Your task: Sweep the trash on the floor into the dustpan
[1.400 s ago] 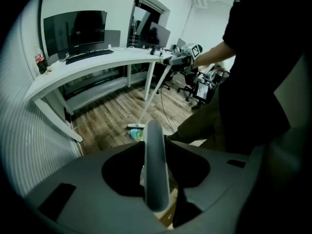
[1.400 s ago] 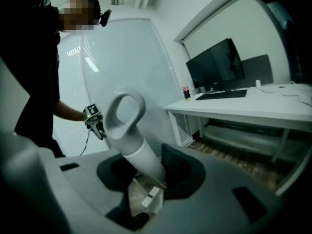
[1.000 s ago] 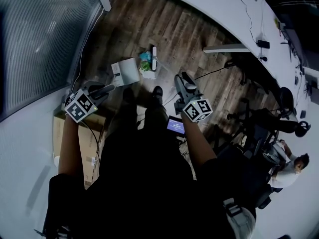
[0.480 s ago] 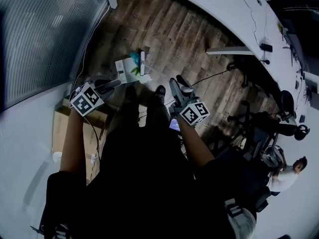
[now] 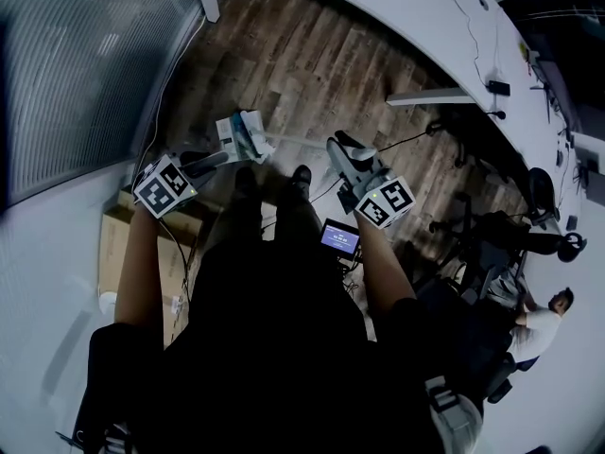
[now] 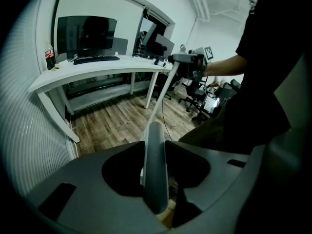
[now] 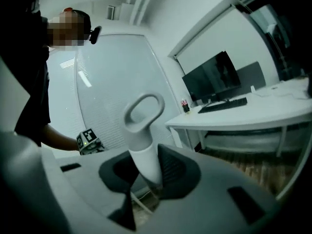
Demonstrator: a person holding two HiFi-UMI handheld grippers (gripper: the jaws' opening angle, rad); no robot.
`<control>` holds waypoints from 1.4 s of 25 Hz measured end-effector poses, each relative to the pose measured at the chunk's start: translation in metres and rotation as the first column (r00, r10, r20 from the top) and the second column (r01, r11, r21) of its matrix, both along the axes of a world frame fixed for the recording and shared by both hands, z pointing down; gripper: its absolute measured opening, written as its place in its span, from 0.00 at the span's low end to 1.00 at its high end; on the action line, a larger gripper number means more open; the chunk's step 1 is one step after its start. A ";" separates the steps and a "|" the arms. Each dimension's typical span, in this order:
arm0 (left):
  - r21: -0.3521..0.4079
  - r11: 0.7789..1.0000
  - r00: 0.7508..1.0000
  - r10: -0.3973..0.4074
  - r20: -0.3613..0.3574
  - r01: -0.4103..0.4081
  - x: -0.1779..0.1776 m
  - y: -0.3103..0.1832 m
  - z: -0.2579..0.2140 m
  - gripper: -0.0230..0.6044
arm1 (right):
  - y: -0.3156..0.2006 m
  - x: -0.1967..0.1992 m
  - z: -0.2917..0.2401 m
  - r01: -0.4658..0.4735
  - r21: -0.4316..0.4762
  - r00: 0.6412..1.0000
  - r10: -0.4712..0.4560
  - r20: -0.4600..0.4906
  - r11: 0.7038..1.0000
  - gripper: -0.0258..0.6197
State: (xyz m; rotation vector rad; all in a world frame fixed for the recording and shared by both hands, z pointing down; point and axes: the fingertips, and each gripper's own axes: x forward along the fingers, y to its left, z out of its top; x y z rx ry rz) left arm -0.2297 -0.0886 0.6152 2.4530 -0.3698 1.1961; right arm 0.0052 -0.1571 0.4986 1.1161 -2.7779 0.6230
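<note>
In the head view my left gripper (image 5: 210,163) is shut on the grey handle of the white dustpan (image 5: 230,129), which rests on the wood floor ahead of my feet. Teal and white trash (image 5: 250,127) lies on the pan, where the broom's head (image 5: 259,144) meets it. The broom's thin white stick (image 5: 301,142) runs right to my right gripper (image 5: 342,146), which is shut on its handle. The left gripper view shows the grey dustpan handle (image 6: 155,174) between the jaws and the broom stick (image 6: 158,101) beyond. In the right gripper view the looped broom handle (image 7: 144,130) stands between the jaws.
A long white desk (image 5: 397,26) with a monitor (image 6: 87,32) curves across the far side. A ribbed glass wall (image 5: 76,64) stands at the left, a cardboard box (image 5: 118,253) below it. Office chairs (image 5: 492,235), a floor cable (image 5: 402,140) and a seated person (image 5: 539,324) are at the right.
The broom head has swept left and pushed the trash from the floor onto the dustpan. My right gripper has risen and shifted right with the handle. The left gripper has stayed put.
</note>
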 end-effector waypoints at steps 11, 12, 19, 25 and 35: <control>-0.020 1.000 1.000 0.007 0.006 -0.007 -0.001 0.010 0.002 0.24 | -0.020 0.066 -0.035 -0.256 0.093 0.960 0.264 -0.090 0.962 0.16; -0.020 1.000 1.000 0.008 0.003 -0.008 0.000 0.011 0.002 0.24 | -0.016 0.068 -0.023 -0.274 0.071 0.953 0.281 -0.109 0.959 0.16; -0.019 1.000 1.000 -0.003 -0.006 0.003 -0.002 0.012 0.000 0.23 | 0.010 0.071 0.043 -0.463 -0.110 0.886 0.464 -0.021 0.880 0.22; -0.028 1.000 1.000 -0.004 -0.014 0.003 -0.001 0.012 -0.001 0.23 | 0.001 0.072 0.048 -0.534 -0.202 0.823 0.559 0.097 0.821 0.22; -0.018 1.000 1.000 -0.010 -0.013 0.010 -0.004 0.010 -0.001 0.23 | -0.013 0.040 0.012 -0.424 -0.078 0.891 0.431 0.143 0.902 0.19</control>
